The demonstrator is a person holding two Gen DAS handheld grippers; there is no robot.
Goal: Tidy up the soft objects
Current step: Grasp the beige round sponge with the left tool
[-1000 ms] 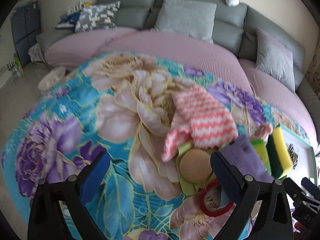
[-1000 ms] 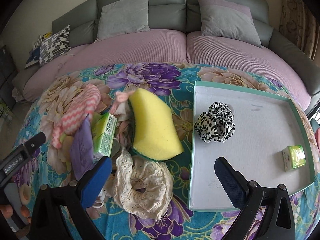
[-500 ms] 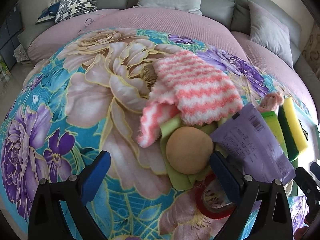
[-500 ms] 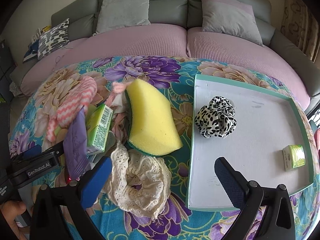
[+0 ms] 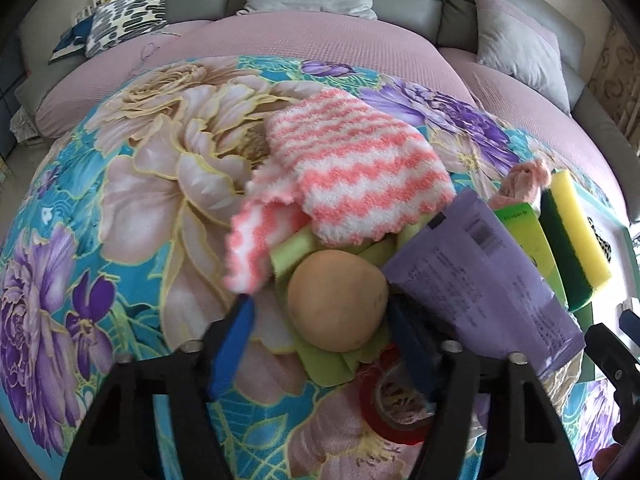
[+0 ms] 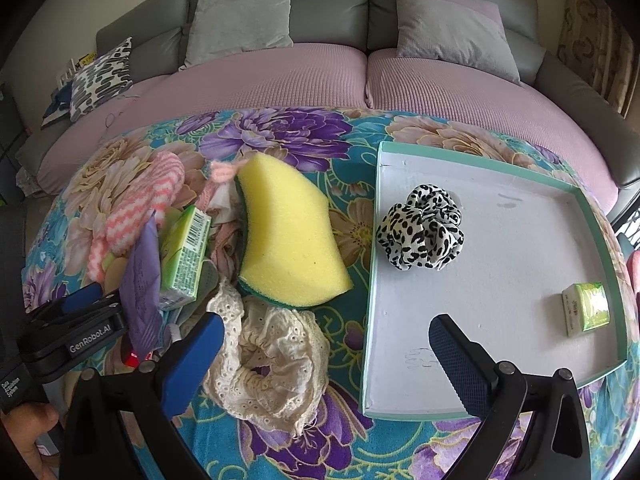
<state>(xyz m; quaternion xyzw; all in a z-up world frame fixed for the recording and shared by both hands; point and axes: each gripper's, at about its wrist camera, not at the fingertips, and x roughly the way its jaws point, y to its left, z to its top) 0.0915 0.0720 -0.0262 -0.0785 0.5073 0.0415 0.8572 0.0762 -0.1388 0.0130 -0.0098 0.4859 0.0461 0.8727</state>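
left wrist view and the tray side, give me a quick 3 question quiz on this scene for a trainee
1. True or false: the white tray already holds the leopard-print scrunchie and a small green packet.
2. What lies between the fingers of the left gripper as its jaws are closing? A) the yellow sponge B) the tan round puff C) the cream lace scrunchie
3. Fill in: the pink striped cloth partly covers the ____ foam piece under the puff.

Key: 1 true. 2 B; the pads are not yet clearly pressing on it. 3 green.
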